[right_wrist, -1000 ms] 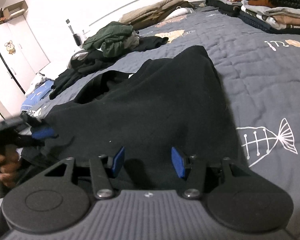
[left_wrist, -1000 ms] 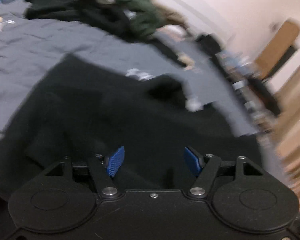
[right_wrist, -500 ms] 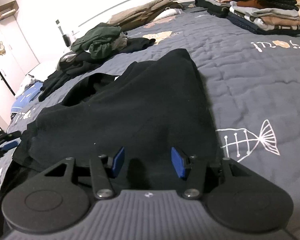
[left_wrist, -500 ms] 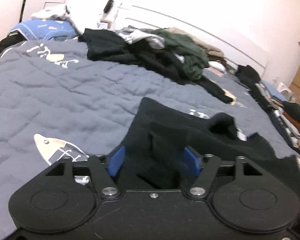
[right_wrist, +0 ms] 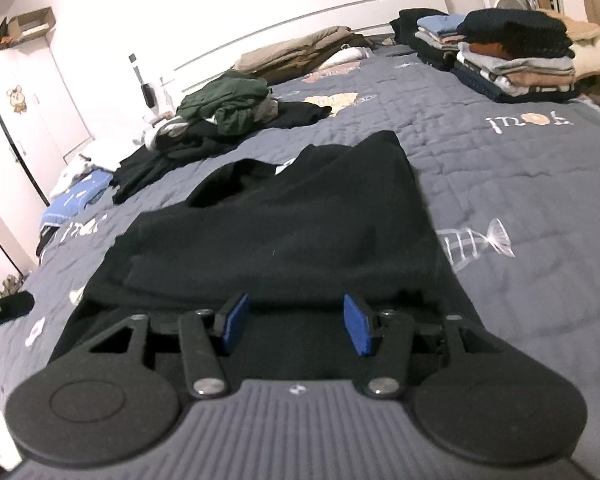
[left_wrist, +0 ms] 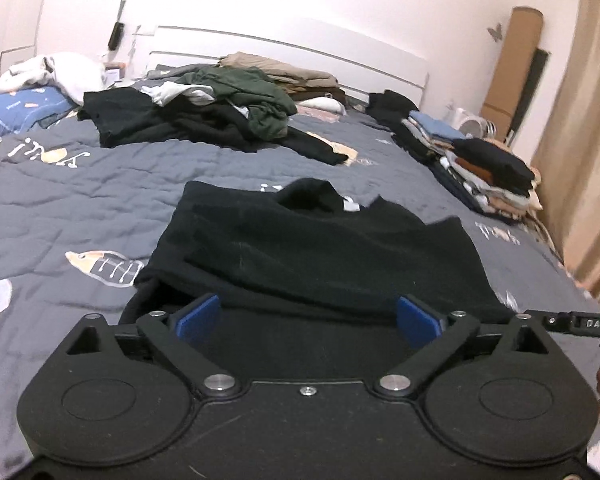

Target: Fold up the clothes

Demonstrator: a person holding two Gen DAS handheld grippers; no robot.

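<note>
Black garment [left_wrist: 320,248] lay ahead of both tools, running lengthwise away from them; left tool [left_wrist: 308,316] was opening wide, right tool [right_wrist: 296,324] was opening, half-wide, both empty.

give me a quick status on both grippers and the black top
Left gripper opening, nothing between pads. Right gripper open, empty. Black top flat on bed, partly folded. Nothing in the way.
</note>
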